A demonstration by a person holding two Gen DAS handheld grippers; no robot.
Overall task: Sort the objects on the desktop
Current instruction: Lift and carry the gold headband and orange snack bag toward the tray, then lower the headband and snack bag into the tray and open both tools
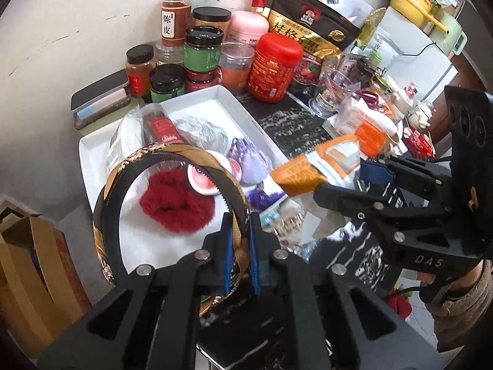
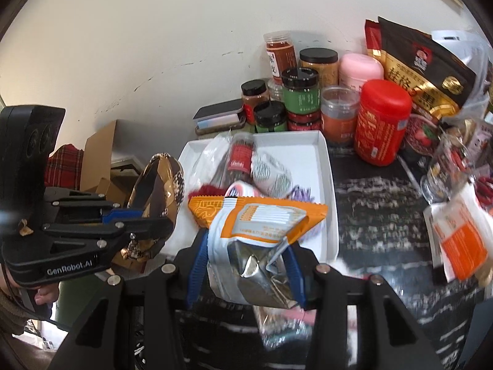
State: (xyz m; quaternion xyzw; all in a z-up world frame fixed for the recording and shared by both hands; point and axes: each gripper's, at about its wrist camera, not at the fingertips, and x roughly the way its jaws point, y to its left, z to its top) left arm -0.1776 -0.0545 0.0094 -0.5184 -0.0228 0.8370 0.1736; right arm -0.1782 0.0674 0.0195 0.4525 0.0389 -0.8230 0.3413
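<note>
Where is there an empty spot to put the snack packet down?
The dark patterned tabletop is bare between the white tray and the glass cup. The tray is heaped, and the jars by the wall stand packed tight.

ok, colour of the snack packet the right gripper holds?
Orange and white snack packet, silver foil inside; right wrist view shows it best.

One headband [image 1: 172, 160], two orange packets [image 2: 262, 215], one tray [image 1: 246, 114]
</note>
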